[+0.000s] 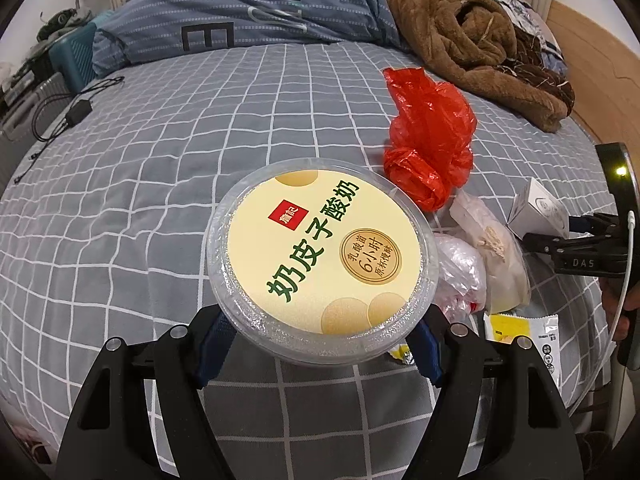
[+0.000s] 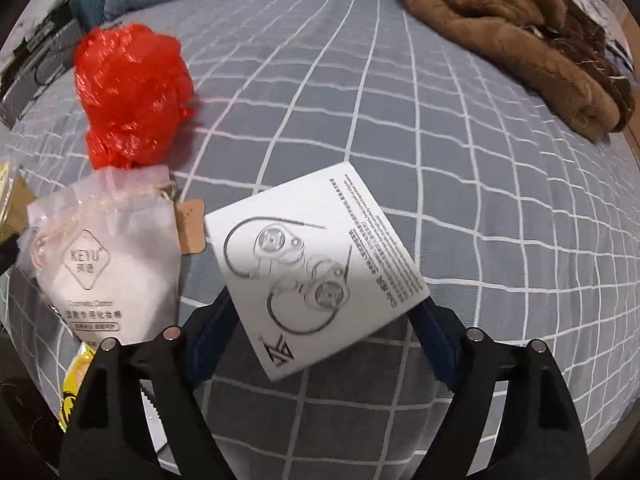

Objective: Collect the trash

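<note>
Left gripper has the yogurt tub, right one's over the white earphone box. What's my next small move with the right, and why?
Probably close the right gripper on the white earphone box. The box sits tilted between the blue pads, which stand open beside its edges without visibly pressing it. The left gripper is occupied clamping the yogurt tub, so this pickup falls to the right.

Motion-blurred print on the white earphone box (image 2: 316, 268); yellow wrapper (image 2: 74, 384) half hidden behind the right tool (image 2: 320, 340).
</note>
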A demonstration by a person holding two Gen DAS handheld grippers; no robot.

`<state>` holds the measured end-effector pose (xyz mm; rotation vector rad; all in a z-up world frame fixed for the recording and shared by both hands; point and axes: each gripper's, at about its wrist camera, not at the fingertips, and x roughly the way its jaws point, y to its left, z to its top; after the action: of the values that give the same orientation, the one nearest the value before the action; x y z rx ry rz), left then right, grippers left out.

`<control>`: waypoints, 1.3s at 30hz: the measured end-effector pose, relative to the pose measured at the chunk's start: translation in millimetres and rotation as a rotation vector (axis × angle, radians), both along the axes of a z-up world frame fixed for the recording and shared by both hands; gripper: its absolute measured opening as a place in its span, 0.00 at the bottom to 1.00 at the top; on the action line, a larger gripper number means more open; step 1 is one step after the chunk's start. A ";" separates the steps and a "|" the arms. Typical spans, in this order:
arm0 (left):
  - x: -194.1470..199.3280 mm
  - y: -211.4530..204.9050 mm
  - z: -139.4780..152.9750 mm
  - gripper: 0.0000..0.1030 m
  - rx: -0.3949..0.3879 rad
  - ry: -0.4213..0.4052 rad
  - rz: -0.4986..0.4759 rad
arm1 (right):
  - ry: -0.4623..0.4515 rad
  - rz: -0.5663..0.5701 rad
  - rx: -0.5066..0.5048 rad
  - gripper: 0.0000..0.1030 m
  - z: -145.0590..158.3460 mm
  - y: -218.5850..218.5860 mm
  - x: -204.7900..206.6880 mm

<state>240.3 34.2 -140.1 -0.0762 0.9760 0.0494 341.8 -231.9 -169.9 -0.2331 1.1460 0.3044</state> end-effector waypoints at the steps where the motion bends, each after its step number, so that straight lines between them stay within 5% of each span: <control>1: -0.8 -0.5 1.0 0.70 0.001 0.000 -0.001 | -0.011 0.001 0.004 0.75 2.9 0.6 -1.8; 39: -97.3 -17.5 69.6 0.70 -0.020 -0.070 0.017 | -0.214 -0.099 0.102 0.69 84.0 -4.9 -141.8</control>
<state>143.1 16.7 -70.5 -0.1042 0.9065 0.0527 199.9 -236.8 -85.9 -0.1154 0.9248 0.2428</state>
